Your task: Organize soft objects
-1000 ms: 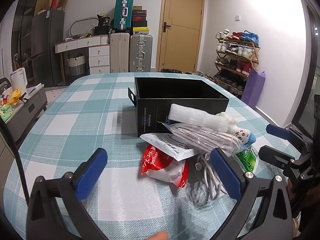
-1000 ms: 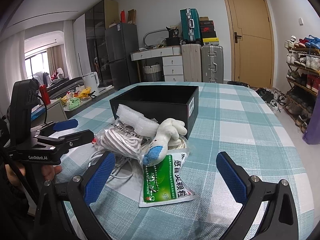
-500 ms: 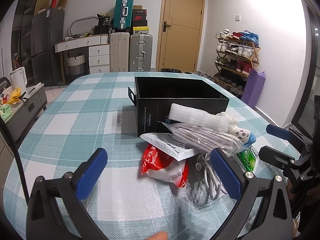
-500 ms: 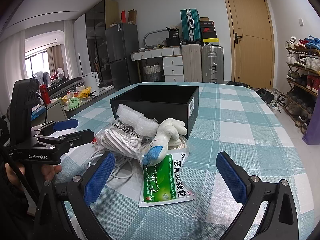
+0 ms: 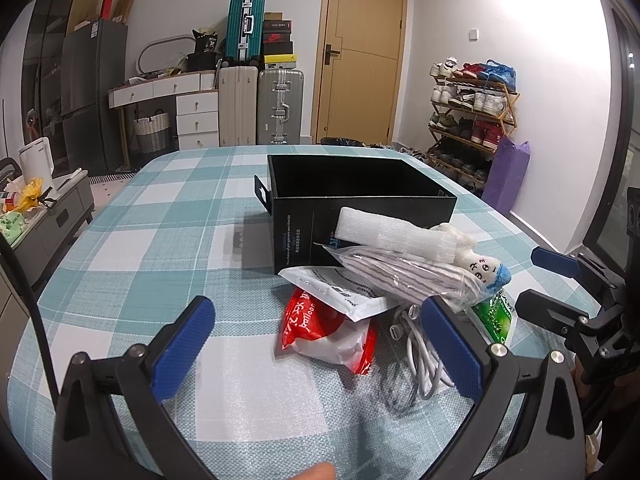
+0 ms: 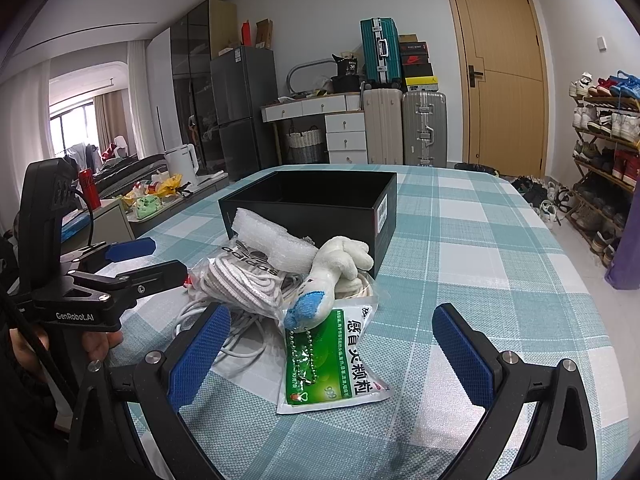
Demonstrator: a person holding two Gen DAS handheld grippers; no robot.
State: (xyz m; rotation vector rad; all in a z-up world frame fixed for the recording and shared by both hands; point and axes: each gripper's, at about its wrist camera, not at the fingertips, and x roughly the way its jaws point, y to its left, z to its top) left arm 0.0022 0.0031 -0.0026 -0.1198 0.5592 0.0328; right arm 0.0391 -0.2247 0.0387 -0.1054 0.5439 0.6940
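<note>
A pile of soft things lies in front of an open black box [image 5: 360, 196] [image 6: 320, 204] on the checked tablecloth. It holds a white foam roll [image 5: 396, 236] [image 6: 272, 240], bagged striped socks [image 5: 404, 272] [image 6: 240, 276], a white plush toy with a blue tip [image 5: 484, 266] [image 6: 332, 276], a red balloon packet [image 5: 320, 328], a green sachet [image 6: 328, 360] [image 5: 494, 316] and a white cable [image 5: 424, 356] [image 6: 236, 336]. My left gripper [image 5: 316, 344] stands open just short of the red packet. My right gripper [image 6: 332, 348] is open, its fingers either side of the green sachet, nothing held.
The right gripper [image 5: 560, 284] shows at the right edge of the left wrist view; the left gripper [image 6: 132, 264] and a hand [image 6: 96, 344] show at the left of the right wrist view. Suitcases, drawers, a door and a shoe rack [image 5: 472, 120] stand beyond the table.
</note>
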